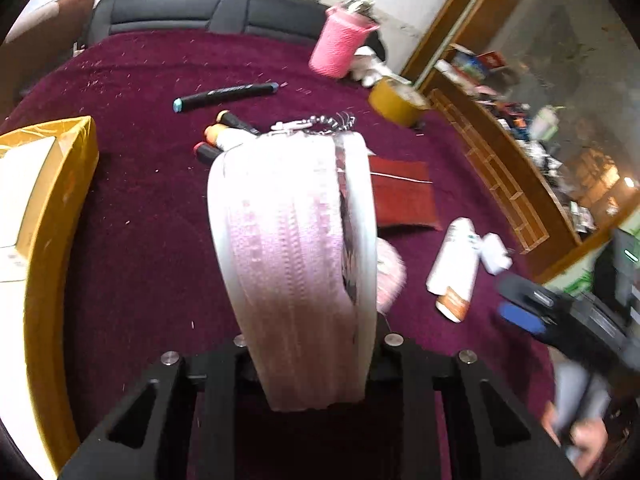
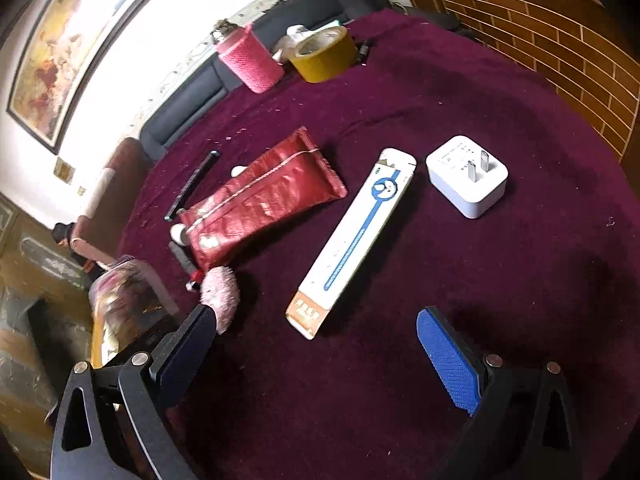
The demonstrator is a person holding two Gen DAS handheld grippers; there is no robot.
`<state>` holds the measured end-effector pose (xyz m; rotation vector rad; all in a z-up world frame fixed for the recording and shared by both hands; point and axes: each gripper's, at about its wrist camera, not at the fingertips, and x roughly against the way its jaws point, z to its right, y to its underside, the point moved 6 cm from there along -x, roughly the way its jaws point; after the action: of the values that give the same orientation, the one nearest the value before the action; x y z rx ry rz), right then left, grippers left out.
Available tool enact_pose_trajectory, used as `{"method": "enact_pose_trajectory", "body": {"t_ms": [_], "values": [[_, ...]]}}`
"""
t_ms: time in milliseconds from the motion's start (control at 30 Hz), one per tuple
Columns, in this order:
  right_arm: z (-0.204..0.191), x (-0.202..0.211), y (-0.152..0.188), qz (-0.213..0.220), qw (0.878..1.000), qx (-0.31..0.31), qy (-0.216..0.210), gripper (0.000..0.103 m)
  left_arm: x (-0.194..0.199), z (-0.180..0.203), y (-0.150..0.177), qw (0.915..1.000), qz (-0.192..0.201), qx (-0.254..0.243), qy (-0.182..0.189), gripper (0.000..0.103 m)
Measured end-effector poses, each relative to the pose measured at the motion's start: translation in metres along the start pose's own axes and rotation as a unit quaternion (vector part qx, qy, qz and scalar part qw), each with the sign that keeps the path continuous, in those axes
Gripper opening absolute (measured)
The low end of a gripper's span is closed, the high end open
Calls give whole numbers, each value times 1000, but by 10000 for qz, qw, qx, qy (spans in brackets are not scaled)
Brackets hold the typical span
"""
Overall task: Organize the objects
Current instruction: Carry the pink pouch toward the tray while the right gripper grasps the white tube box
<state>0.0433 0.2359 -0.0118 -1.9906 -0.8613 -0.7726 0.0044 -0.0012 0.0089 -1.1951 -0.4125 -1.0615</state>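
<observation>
My left gripper (image 1: 312, 360) is shut on a pale pink zippered pouch (image 1: 296, 264) and holds it above the maroon cloth, with a keychain (image 1: 316, 123) at its far end. My right gripper (image 2: 320, 328) is open and empty above the cloth, near a long white box with a blue stripe (image 2: 354, 236); it also shows at the right of the left wrist view (image 1: 532, 312). A white plug adapter (image 2: 466, 176) lies right of the box. A red pouch (image 2: 260, 200) lies left of it. Markers (image 1: 226, 96) lie beyond the pink pouch.
A yellow box (image 1: 52, 216) stands at the left edge of the table. A pink-sleeved bottle (image 2: 250, 58) and a roll of yellow tape (image 2: 324, 56) stand at the far side. A pink fluffy ball (image 2: 220, 292) lies by my right gripper's left finger. A brick-patterned wooden counter (image 2: 560, 48) borders the right.
</observation>
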Motion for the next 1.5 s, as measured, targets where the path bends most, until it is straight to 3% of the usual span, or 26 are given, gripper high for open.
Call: {"method": "enact_pose_trajectory", "body": {"t_ms": [200,267,333,400,433,567,800,967,1233,1500], "values": [[-6,-22,-21,110,9972,157,729,99,39,5,14,9994,136,-185,257,26],[-8,-33,-27,133,9937,273,1075,88,49,3,16,9992,156,-236,266,26],[-8,-45,-29,54,9891,376,1425,63,59,-1,18,9992,192,-269,244,26],[-4,-54,-29,-23,9872,353,1557,49,71,-6,18,9989,295,-302,207,26],[-4,-50,-29,114,9865,399,1582,37,76,-9,18,9987,346,-310,184,26],[1,-41,-24,161,9903,305,1344,23,100,-30,14,9982,541,-198,163,26],[-1,-7,-12,238,9987,29,456,17,155,-88,11,9956,906,181,-144,26],[-23,6,-3,168,9995,-92,-232,16,194,-143,13,9893,1168,491,-717,27],[-99,12,6,51,9943,237,-1041,16,217,-208,14,9810,1176,749,-1352,27],[-215,0,27,-342,9799,973,-1708,16,177,-246,-9,9791,694,336,-1882,27]]}}
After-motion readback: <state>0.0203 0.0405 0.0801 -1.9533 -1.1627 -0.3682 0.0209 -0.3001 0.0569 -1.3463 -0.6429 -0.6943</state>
